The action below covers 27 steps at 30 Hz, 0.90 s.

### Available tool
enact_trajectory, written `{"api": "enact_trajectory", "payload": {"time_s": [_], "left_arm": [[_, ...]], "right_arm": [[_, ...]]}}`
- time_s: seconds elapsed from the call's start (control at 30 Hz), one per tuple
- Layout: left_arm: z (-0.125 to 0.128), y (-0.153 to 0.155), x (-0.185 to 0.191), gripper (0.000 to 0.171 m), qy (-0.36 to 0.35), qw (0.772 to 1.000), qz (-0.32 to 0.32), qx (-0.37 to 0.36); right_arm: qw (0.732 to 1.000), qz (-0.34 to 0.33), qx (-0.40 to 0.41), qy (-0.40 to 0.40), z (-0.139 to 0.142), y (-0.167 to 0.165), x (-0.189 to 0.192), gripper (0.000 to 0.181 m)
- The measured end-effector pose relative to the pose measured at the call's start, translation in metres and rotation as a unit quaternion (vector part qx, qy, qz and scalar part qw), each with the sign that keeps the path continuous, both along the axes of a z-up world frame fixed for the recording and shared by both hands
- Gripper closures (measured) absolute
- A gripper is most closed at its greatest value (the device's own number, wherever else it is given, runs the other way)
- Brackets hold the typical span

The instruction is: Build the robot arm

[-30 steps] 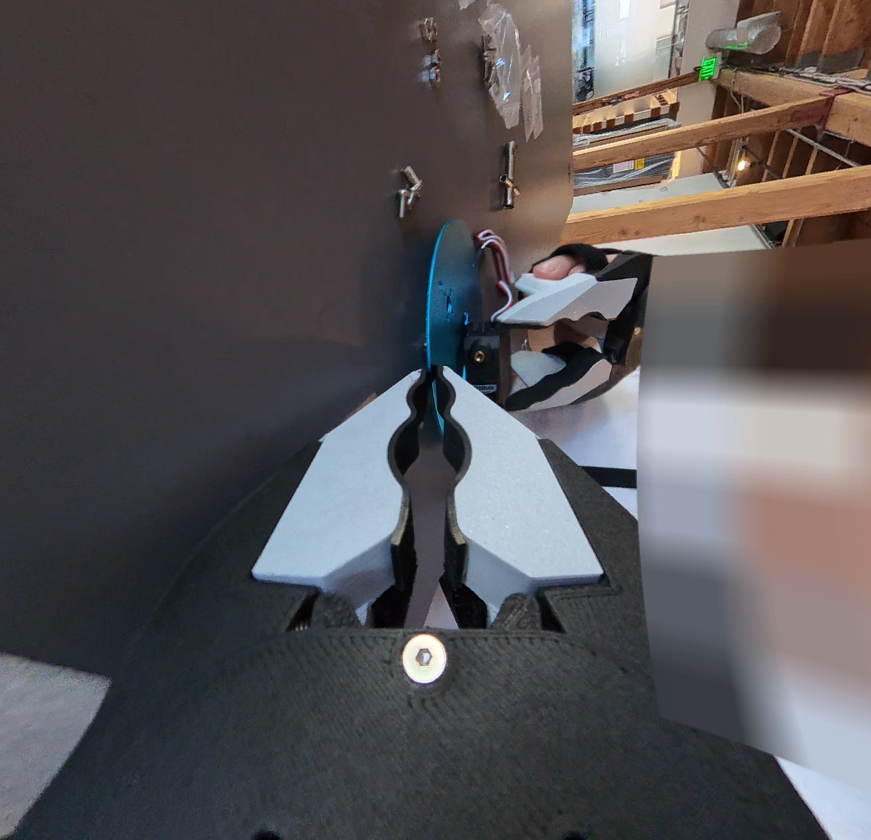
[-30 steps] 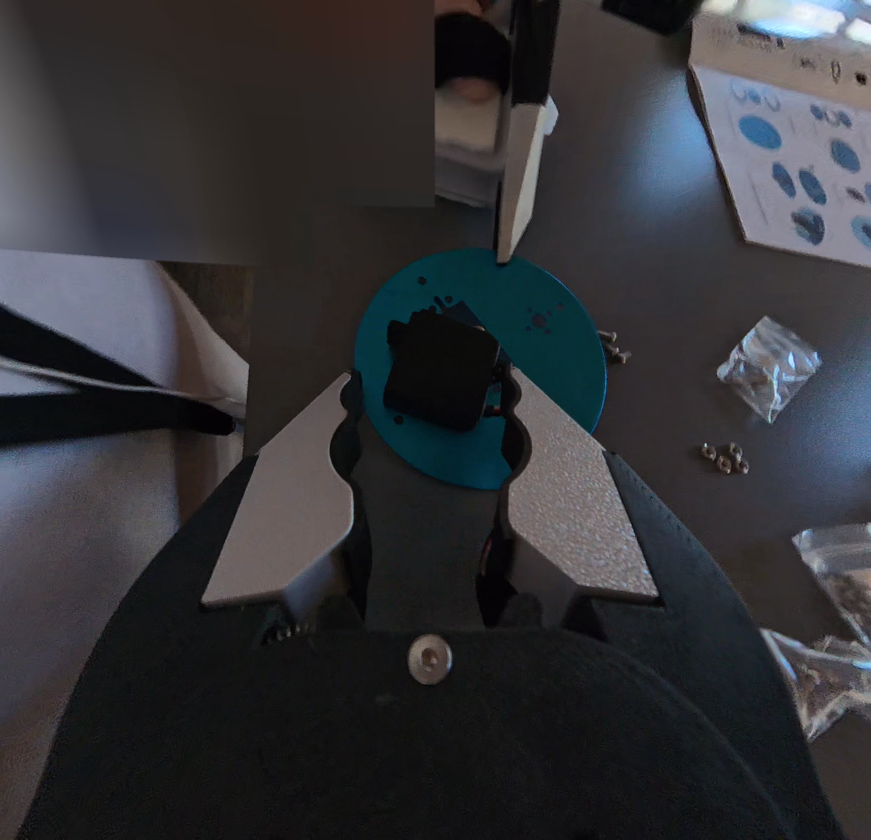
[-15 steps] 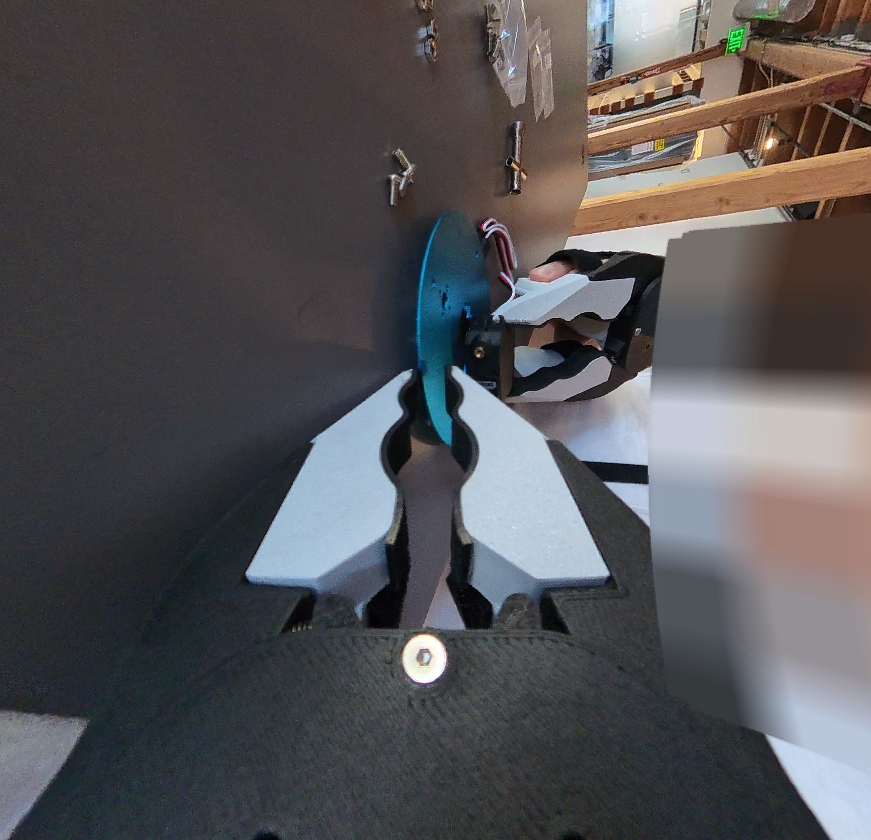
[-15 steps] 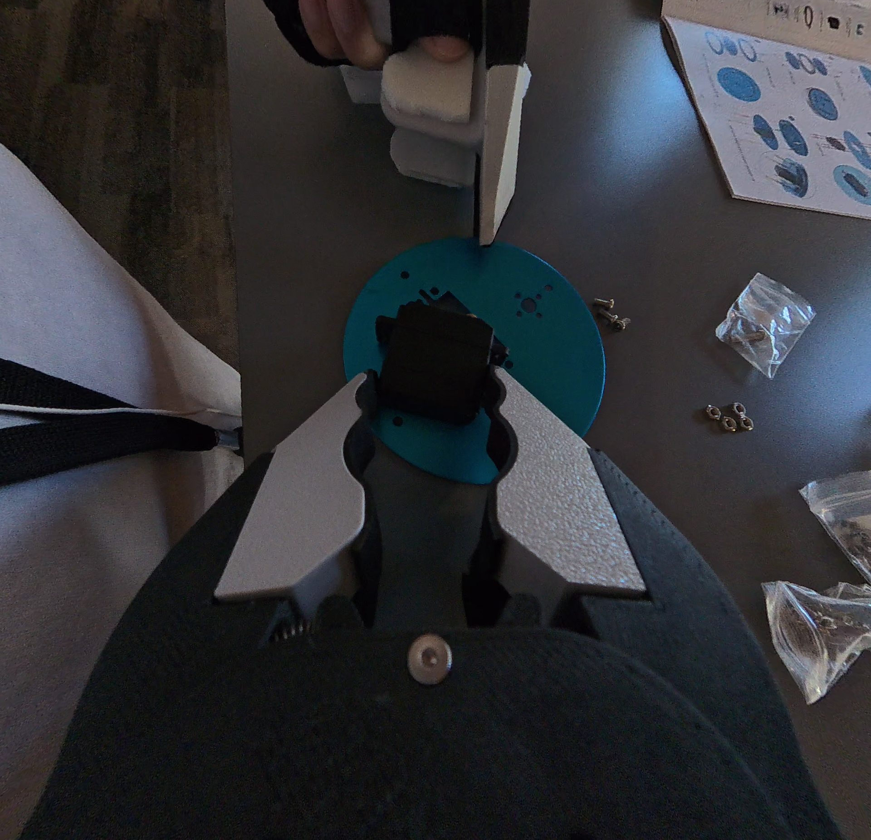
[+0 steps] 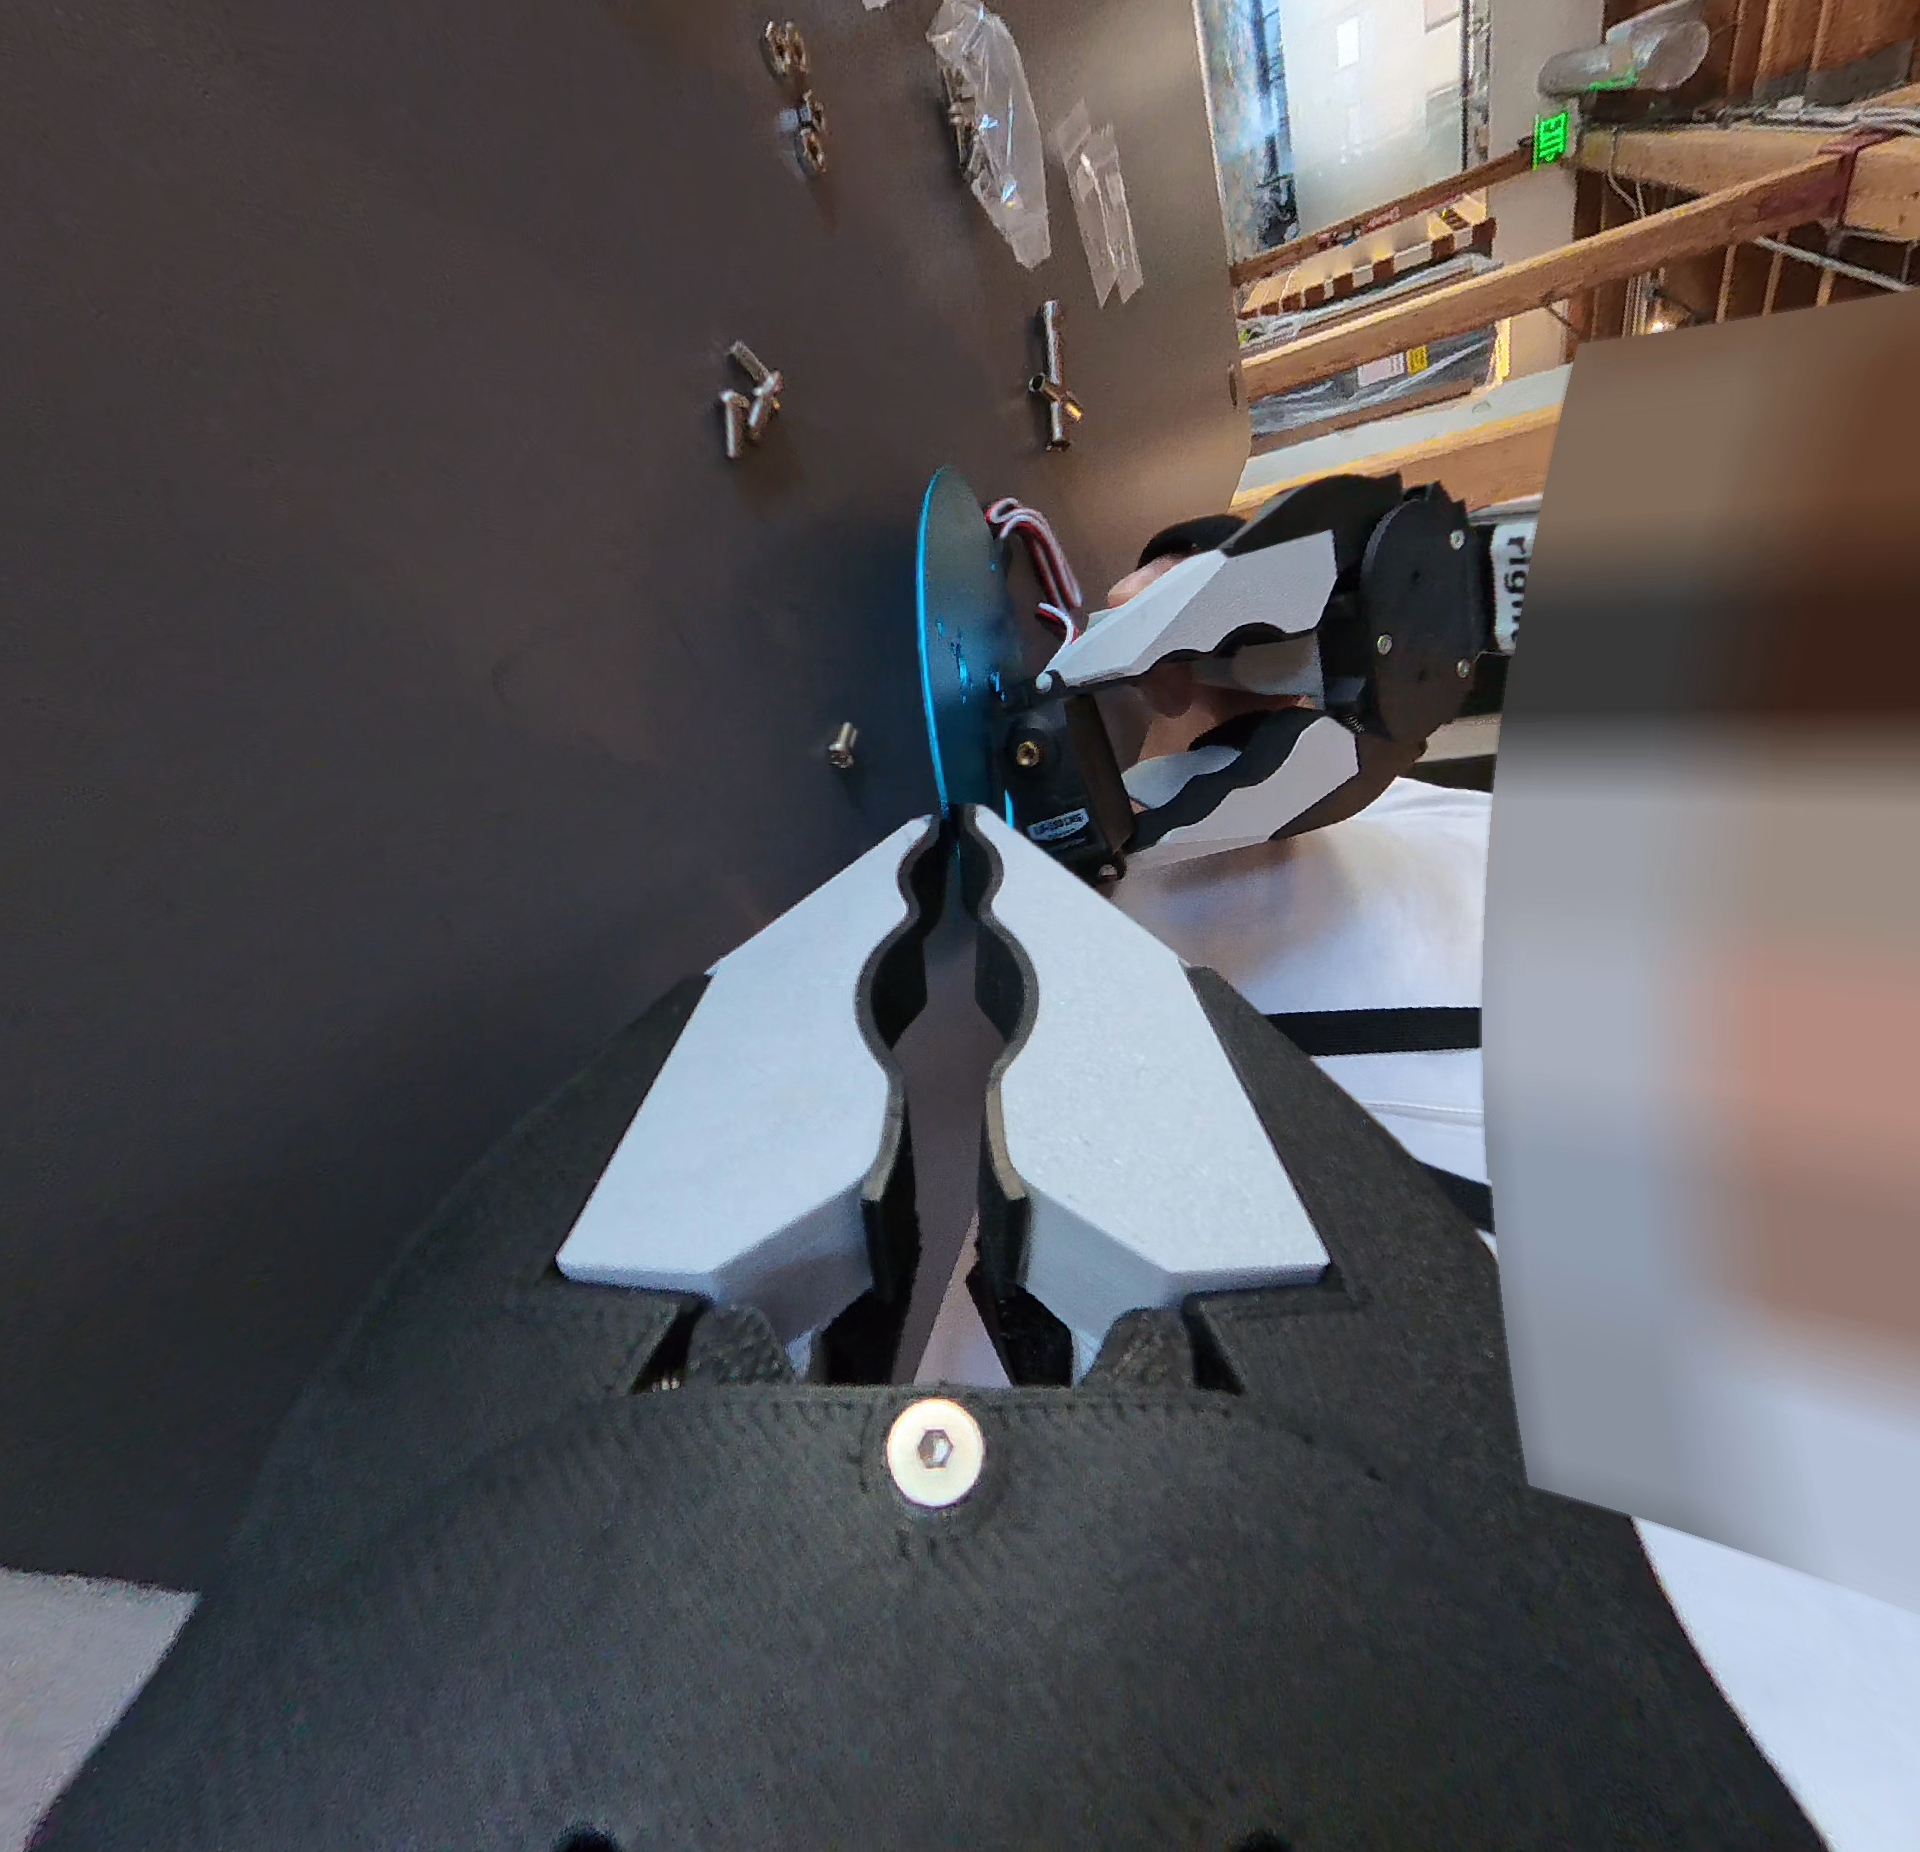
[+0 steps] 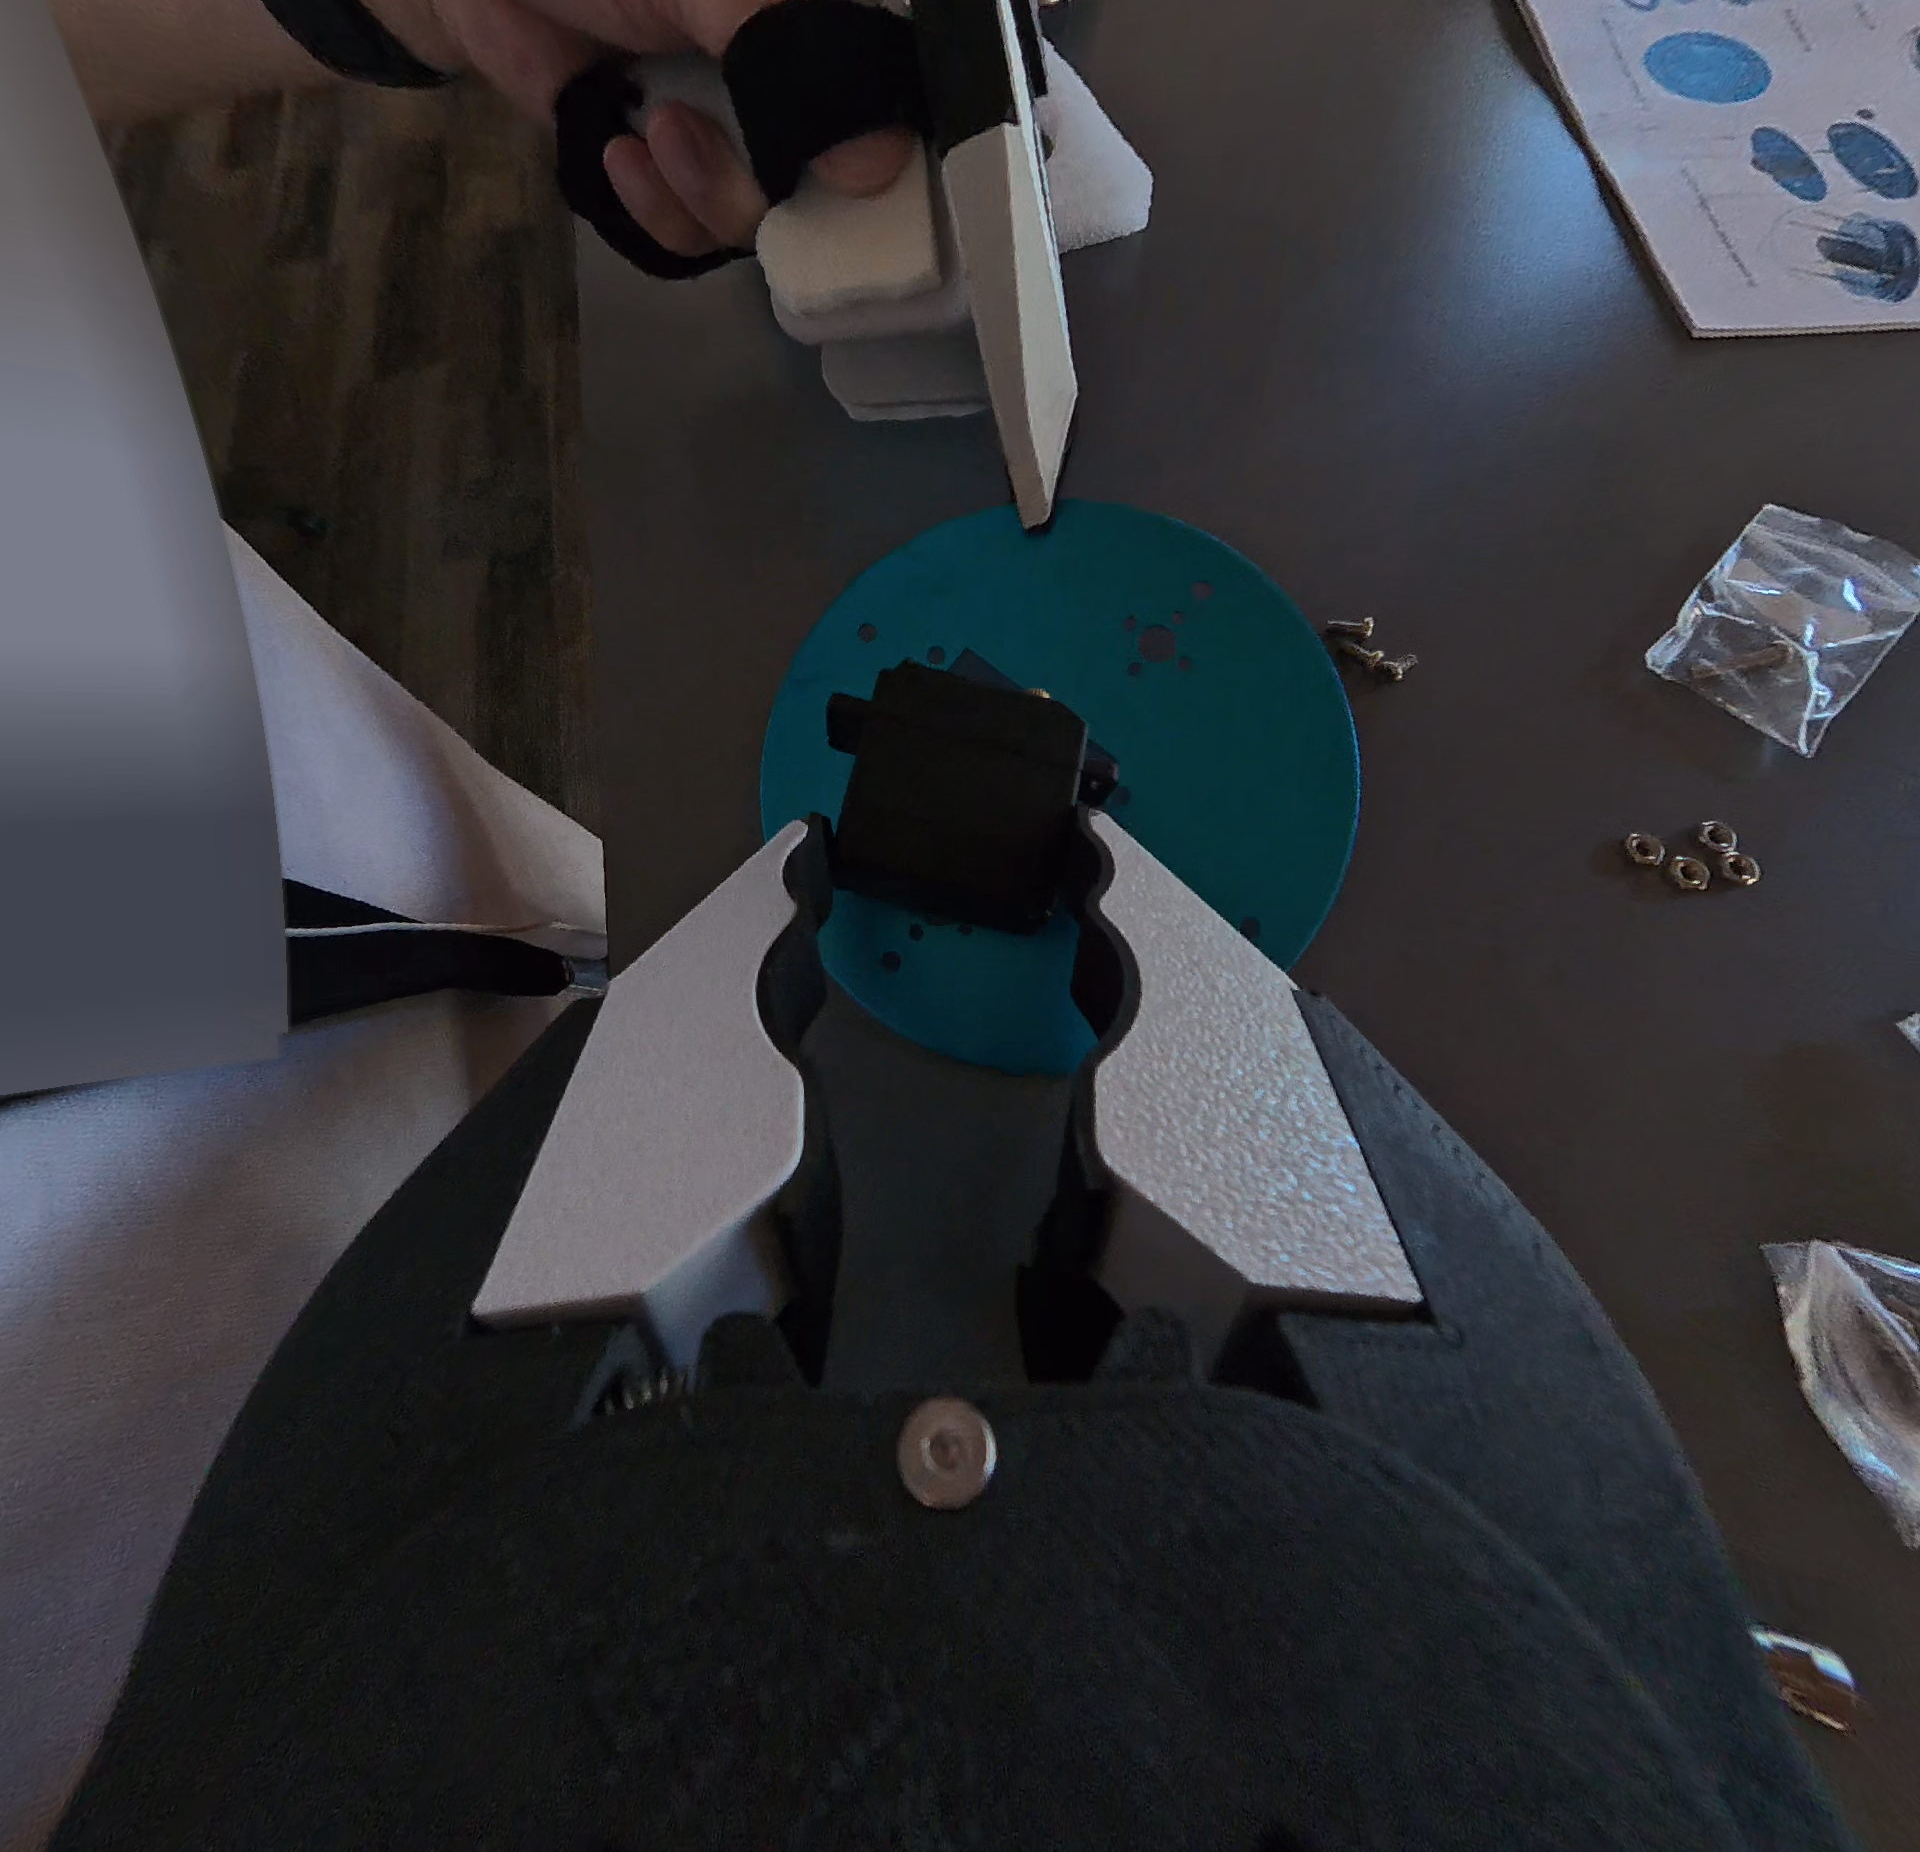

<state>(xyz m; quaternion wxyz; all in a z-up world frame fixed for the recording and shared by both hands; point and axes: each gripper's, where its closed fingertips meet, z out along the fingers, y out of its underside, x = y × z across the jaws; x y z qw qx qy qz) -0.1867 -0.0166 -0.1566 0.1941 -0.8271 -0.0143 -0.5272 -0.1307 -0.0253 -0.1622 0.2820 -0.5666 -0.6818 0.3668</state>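
A round blue metal disc (image 6: pixel 1195 763) with small holes is held above a dark table (image 6: pixel 1351 400). My left gripper (image 5: pixel 951 826) is shut on the disc's rim, which shows edge-on in the left wrist view (image 5: pixel 951 639). The left gripper also shows in the right wrist view (image 6: pixel 1034 493), pinching the disc's far edge. A black servo motor (image 6: pixel 961 794) sits against the disc's face. My right gripper (image 6: pixel 951 846) is shut on the servo's sides. The right gripper and the servo (image 5: pixel 1060 774) with its red and white wires (image 5: pixel 1029 555) also show in the left wrist view.
Loose screws (image 6: pixel 1371 649), several nuts (image 6: pixel 1694 857) and clear plastic bags (image 6: pixel 1782 639) of hardware lie on the table right of the disc. A printed sheet with blue drawings (image 6: pixel 1745 109) lies at the far right. A single screw (image 5: pixel 844 742) lies by the disc. The left gripper's tips are roughly 7 centimeters from the right gripper's.
The left gripper has slid back to the disc's very edge. The right gripper with the servo has shifted slightly against the disc; both stay shut.
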Motion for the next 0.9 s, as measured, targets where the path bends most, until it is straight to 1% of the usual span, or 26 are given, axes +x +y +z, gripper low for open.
{"api": "enact_trajectory", "payload": {"time_s": [0.13,0.27,0.37,0.6,0.77,0.9], "left_arm": [[0.006,0.002,-0.001,0.171,0.005,1.000,0.018,0.024],[0.013,0.004,-0.004,0.171,0.024,0.997,0.037,0.062],[0.018,0.005,-0.008,0.171,0.025,0.995,0.052,0.086],[0.022,0.003,-0.014,0.171,0.027,0.989,0.076,0.125],[0.024,0.003,-0.018,0.171,0.061,0.983,0.083,0.153],[0.027,0.006,-0.020,0.171,0.058,0.981,0.087,0.165]], "right_arm": [[1.000,0.002,-0.019,-0.024,0.004,0.001,-0.002,0.136],[0.998,0.006,-0.045,-0.046,0.009,0.003,-0.006,0.136],[0.996,0.009,-0.054,-0.063,0.012,0.005,-0.010,0.136],[0.991,0.009,-0.078,-0.108,0.014,0.007,-0.017,0.136],[0.990,0.004,-0.075,-0.123,0.016,0.009,-0.023,0.136],[0.989,-0.003,-0.070,-0.128,0.017,0.013,-0.025,0.136]]}}
